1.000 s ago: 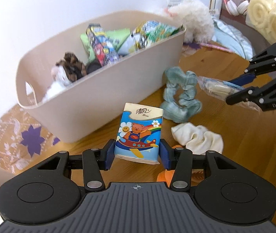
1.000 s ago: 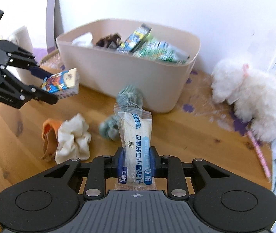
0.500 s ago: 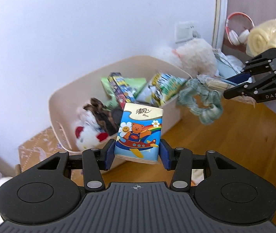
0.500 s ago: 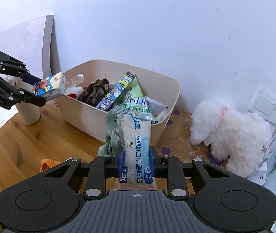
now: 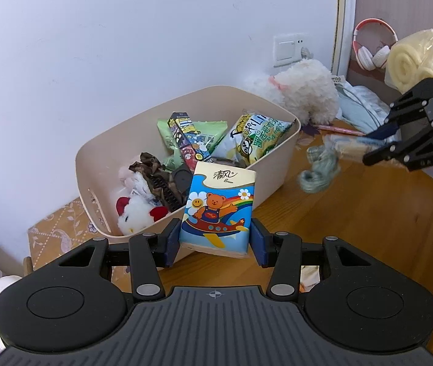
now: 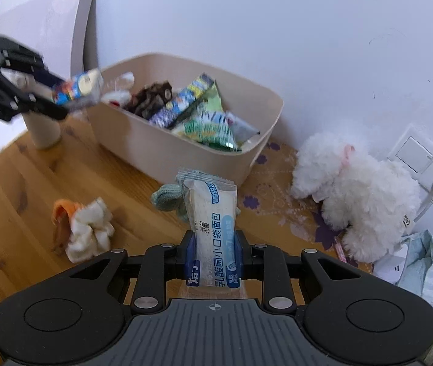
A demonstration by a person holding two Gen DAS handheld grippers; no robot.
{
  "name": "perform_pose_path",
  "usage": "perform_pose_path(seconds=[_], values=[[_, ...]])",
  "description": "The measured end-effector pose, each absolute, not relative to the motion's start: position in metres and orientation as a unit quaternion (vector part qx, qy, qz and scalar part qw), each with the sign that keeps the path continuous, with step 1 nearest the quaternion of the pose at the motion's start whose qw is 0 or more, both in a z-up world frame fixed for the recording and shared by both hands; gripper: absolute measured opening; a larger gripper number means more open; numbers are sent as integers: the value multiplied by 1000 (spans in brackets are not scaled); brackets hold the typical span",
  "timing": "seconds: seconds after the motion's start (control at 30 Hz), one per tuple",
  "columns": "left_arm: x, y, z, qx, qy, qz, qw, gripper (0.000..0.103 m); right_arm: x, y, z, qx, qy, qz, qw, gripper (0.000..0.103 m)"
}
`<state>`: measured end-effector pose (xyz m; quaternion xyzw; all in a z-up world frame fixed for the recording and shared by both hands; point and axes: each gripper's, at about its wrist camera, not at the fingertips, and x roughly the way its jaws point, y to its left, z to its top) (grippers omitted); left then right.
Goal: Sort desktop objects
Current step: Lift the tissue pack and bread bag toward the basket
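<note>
Two packs are up off the table (image 6: 18, 189): my left hand-held gripper (image 5: 214, 241) clamps the cartoon tissue pack (image 5: 218, 210) by its sides, above the near rim of the beige bin (image 5: 277, 164); my right hand-held gripper (image 6: 213, 256) is pinched narrow on the bread packet (image 6: 213, 228), short of the bin's front wall. Snack bags (image 5: 253, 140) fill the bin. Scrunchies, teal (image 6: 167, 198) and white (image 6: 89, 231), lie on the table, with a white plush toy (image 6: 356, 195) beside the bin.
</note>
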<state>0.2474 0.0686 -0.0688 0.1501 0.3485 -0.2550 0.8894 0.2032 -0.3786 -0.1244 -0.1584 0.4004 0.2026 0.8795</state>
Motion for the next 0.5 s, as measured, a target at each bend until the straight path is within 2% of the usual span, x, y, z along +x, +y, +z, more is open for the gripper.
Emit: perform_pose_path(seconds=[0.13,0.3,0.5], values=[[250,67,-68,142,349,-256,890,48,198,-370,-128,-227,409,213,858,24],[248,62,-70,137,347,-260,891,48,196,-378,-127,-215,421,205,857,24],[244,58,-70,135,344,-265,891,48,196,-384,-105,-178,390,203,880,24]])
